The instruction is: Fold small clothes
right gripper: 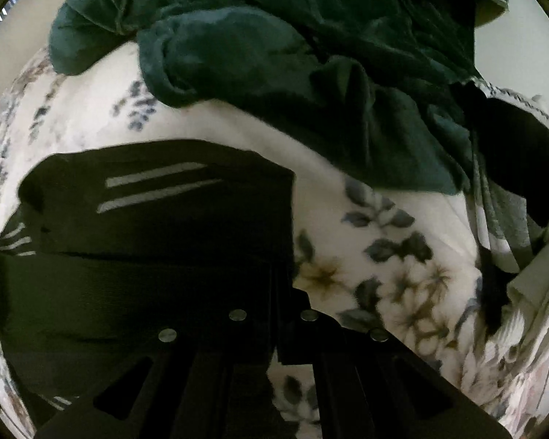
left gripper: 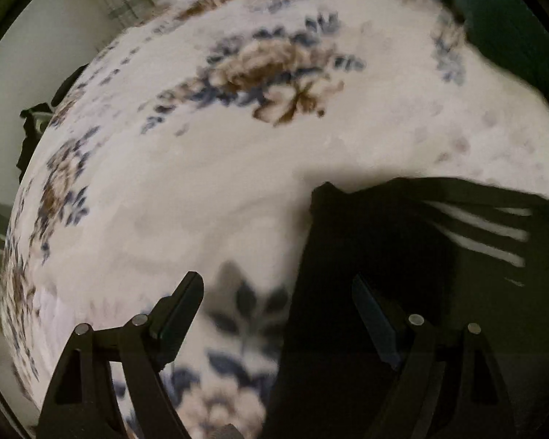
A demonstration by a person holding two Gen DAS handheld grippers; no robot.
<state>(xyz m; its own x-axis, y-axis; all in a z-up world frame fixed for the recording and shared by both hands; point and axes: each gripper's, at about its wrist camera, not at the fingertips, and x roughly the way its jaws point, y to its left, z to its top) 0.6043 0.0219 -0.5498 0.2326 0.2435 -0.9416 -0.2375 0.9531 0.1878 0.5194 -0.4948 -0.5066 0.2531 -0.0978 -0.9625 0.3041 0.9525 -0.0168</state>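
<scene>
A black garment with white stripes (left gripper: 384, 256) lies flat on a white floral bedspread (left gripper: 219, 183). My left gripper (left gripper: 274, 289) hovers open over the garment's left edge. Its right finger is above the black cloth and its left finger above the bedspread, with nothing pinched. In the right wrist view the same black garment (right gripper: 146, 256) fills the lower left. My right gripper (right gripper: 285, 292) is shut, its dark fingers meeting right at the garment's right edge and pinching the cloth there. The exact contact is hard to make out, dark on dark.
A heap of dark green clothes (right gripper: 274, 55) lies on the bedspread (right gripper: 347, 190) beyond the black garment. More crumpled clothes, black, striped and white (right gripper: 512, 237), sit at the right. The bed's curved edge and a pale wall (left gripper: 55, 36) show at the left.
</scene>
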